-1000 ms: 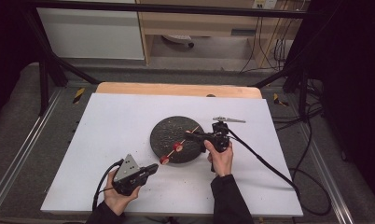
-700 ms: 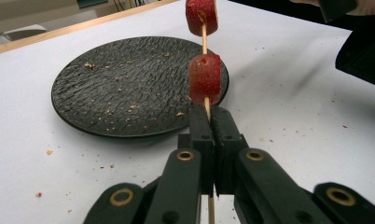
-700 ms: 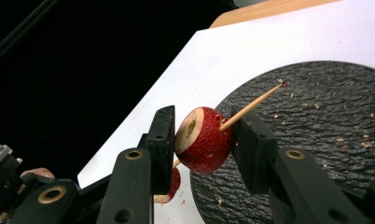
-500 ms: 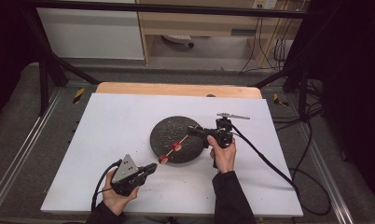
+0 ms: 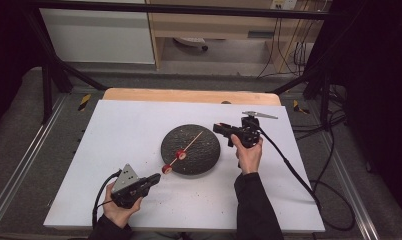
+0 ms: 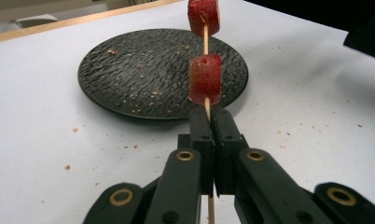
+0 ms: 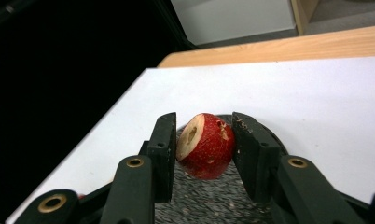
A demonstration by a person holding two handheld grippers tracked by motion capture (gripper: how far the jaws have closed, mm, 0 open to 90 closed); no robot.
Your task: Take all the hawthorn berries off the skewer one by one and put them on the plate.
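Our right gripper (image 7: 200, 140) clamps a red fruit piece (image 7: 205, 145) above the plate (image 7: 209, 200), whose far rim hides behind jaws and fruit. Our left gripper (image 6: 212, 126) is pinched on a skewer (image 6: 205, 39) carrying two red pieces (image 6: 204, 78); its tip runs off the frame's top. We read no writing anywhere.

place: lab-style recording bay, not a kitchen | near: white table (image 5: 114, 130) on a wooden top, ringed by a black metal frame (image 5: 54, 75) | right: dark curtain (image 5: 379, 75), black cables (image 5: 324, 165) trailing over grey floor | far: white cabinet (image 5: 99, 35), pale wooden shelf unit (image 5: 214, 25), wires hanging behind
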